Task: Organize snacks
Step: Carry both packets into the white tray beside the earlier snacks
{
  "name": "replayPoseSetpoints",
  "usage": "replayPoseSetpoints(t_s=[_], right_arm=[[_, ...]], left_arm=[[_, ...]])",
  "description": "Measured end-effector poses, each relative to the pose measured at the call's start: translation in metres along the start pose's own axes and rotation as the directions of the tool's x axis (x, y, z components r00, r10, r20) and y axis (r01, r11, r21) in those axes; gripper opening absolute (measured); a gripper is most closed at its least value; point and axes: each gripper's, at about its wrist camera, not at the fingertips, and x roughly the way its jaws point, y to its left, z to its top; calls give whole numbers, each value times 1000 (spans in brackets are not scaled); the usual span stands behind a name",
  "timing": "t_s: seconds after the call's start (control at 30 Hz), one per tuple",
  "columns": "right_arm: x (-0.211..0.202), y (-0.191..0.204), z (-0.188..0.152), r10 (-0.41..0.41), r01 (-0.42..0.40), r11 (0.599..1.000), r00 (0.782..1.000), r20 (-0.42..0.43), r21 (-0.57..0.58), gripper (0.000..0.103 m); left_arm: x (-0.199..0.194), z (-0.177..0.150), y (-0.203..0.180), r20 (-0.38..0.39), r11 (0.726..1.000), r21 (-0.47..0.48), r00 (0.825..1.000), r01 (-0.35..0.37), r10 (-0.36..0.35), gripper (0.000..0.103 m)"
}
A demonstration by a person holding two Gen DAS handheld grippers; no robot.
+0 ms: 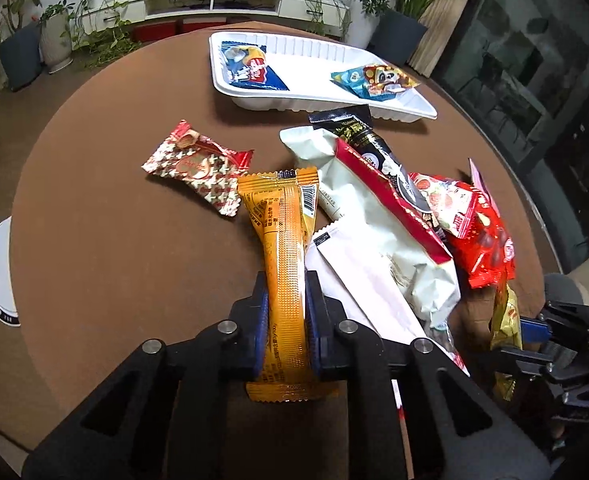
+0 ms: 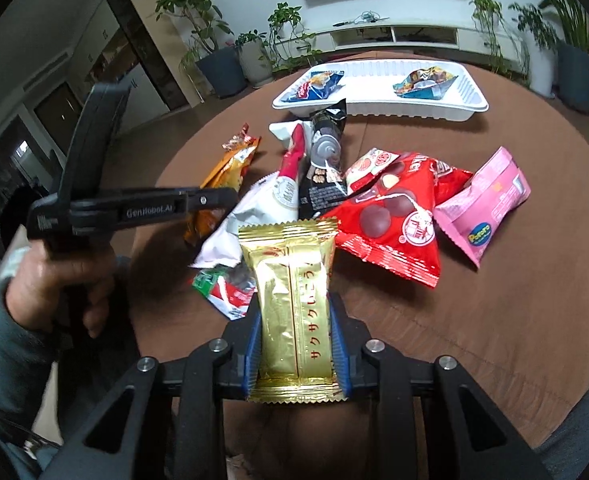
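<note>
snacks lie heaped mid-table; orange packet (image 1: 288, 264) clamped between the pads of the left gripper (image 1: 286, 280), its near end hidden under the jaws. gold packet (image 2: 292, 312) pinched in the right gripper (image 2: 296, 312). white tray (image 1: 374, 102) at the far edge holds two packets. pile's lower wrappers overlap, labels unreadable. left hand (image 2: 54, 280) partly cut off.

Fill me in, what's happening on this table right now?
A person is sorting snacks with two grippers. The left hand-held gripper is shut on an orange snack bar, and the right hand-held gripper is shut on a gold wafer packet. Both packets are at the near edge of the snack pile. The white tray at the far side holds two packets so far; the rest lie on the brown table.
</note>
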Motion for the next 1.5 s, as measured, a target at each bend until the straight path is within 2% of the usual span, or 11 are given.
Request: replayPoseSetpoints(t_s=[0.2, 0.4, 0.53, 0.73, 0.87, 1.03, 1.23, 1.5], right_arm=[[-12, -2, 12, 106, -108, 992, 994, 38, 63, 32], [-34, -29, 34, 141, -155, 978, 984, 105, 140, 32], [-57, -71, 59, 76, -111, 973, 983, 170, 205, 32], [-81, -142, 114, -71, -1, 956, 970, 232, 295, 32], [-78, -162, 157, -108, 32, 953, 965, 239, 300, 32], [-44, -153, 218, -71, 16, 968, 975, 213, 249, 32], [30, -124, 272, -8, -12, 982, 994, 106, 186, 32], [108, -124, 286, -59, 62, 978, 998, -22, 200, 32]], left_arm=[[-17, -2, 5, 29, 997, -50, 998, 65, -64, 15], [-33, 25, 1, 72, 992, -41, 991, 119, -116, 15], [-34, 56, 7, 94, 991, -37, 988, 128, -124, 15], [-26, 121, 22, 117, 990, -51, 985, 131, -124, 15], [-18, 166, 12, 119, 994, -6, 987, 113, -111, 15], [5, 219, 2, 97, 995, 20, 990, 96, -97, 15], [52, 252, -14, 30, 997, 41, 997, 64, -65, 15], [108, 256, -14, -34, 999, 26, 999, 22, -21, 15]])
